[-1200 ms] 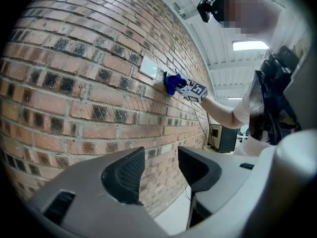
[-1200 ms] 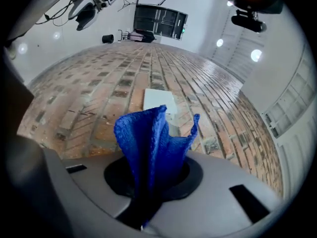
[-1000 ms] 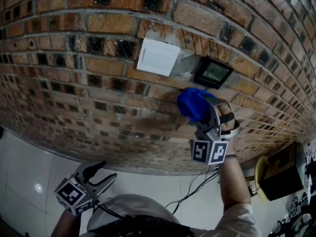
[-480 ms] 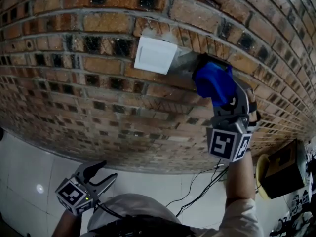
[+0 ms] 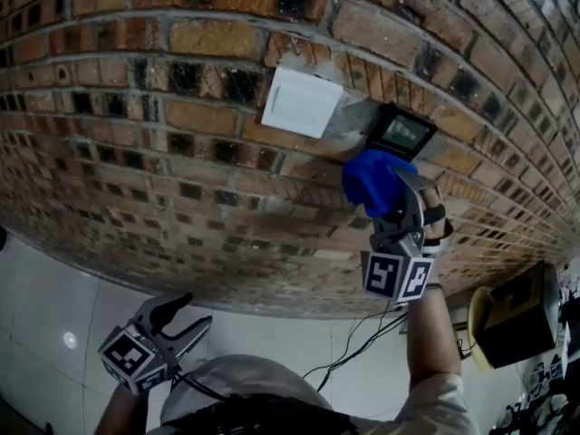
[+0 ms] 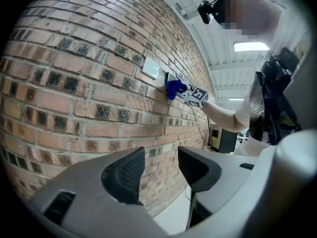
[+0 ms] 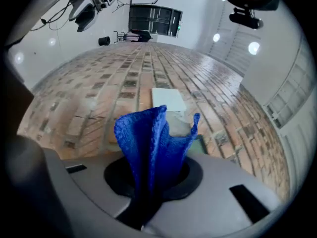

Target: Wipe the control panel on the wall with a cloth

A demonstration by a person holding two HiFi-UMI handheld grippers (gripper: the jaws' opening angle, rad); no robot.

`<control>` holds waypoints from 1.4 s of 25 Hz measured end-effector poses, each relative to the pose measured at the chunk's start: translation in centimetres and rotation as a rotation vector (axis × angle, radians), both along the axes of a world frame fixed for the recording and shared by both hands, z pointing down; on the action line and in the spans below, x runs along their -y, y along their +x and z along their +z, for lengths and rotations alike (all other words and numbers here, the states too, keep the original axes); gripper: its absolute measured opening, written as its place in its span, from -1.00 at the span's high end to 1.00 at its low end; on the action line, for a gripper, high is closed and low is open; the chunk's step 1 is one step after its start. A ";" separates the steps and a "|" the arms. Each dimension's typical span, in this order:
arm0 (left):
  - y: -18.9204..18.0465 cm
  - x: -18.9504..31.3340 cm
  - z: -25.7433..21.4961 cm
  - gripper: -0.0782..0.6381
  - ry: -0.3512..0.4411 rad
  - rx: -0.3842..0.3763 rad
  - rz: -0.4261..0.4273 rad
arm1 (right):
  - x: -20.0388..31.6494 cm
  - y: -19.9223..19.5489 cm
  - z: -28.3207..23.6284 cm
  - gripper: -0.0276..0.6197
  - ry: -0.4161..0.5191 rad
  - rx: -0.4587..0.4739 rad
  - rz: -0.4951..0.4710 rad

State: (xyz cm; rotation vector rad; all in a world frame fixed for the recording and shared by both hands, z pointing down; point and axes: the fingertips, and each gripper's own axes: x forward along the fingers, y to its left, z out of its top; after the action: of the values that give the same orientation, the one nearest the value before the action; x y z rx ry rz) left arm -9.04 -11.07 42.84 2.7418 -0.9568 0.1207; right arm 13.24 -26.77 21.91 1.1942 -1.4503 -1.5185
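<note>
Right gripper has its jaws clamped on a crumpled blue knit cloth, which sits just under the lower edge of the small black-framed control panel on the red brick wall. A white square plate sits right beside the panel. Left gripper, jaws apart and empty, hangs well below the panel.

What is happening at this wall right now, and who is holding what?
A person facing a brick wall holds a gripper in each hand. The right gripper has its jaws shut on a blue cloth, raised just below the dark control panel, which shows uncovered beside a white wall plate. Whether the cloth touches the bricks cannot be told. The left gripper hangs low, jaws apart and empty.
</note>
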 end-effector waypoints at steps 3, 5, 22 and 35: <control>-0.4 -0.3 0.1 0.21 -0.011 0.009 0.017 | 0.5 0.7 5.6 0.64 -0.158 0.044 0.031; -0.8 -0.4 -0.1 0.21 -0.014 0.010 0.027 | -0.3 0.8 8.5 0.64 -0.257 0.128 0.036; -5.4 -0.1 0.9 0.21 0.043 0.073 0.095 | -20.5 -2.8 16.3 0.64 -0.579 1.082 0.060; 2.1 -9.2 -2.4 0.21 0.082 0.057 0.116 | -30.9 1.9 13.0 0.65 -0.577 1.153 -0.065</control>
State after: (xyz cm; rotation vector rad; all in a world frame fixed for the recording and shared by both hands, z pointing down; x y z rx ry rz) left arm -6.93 -1.91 40.43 2.8843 -0.8344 0.1848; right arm 15.17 4.12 34.90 1.7033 -2.4137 -0.2403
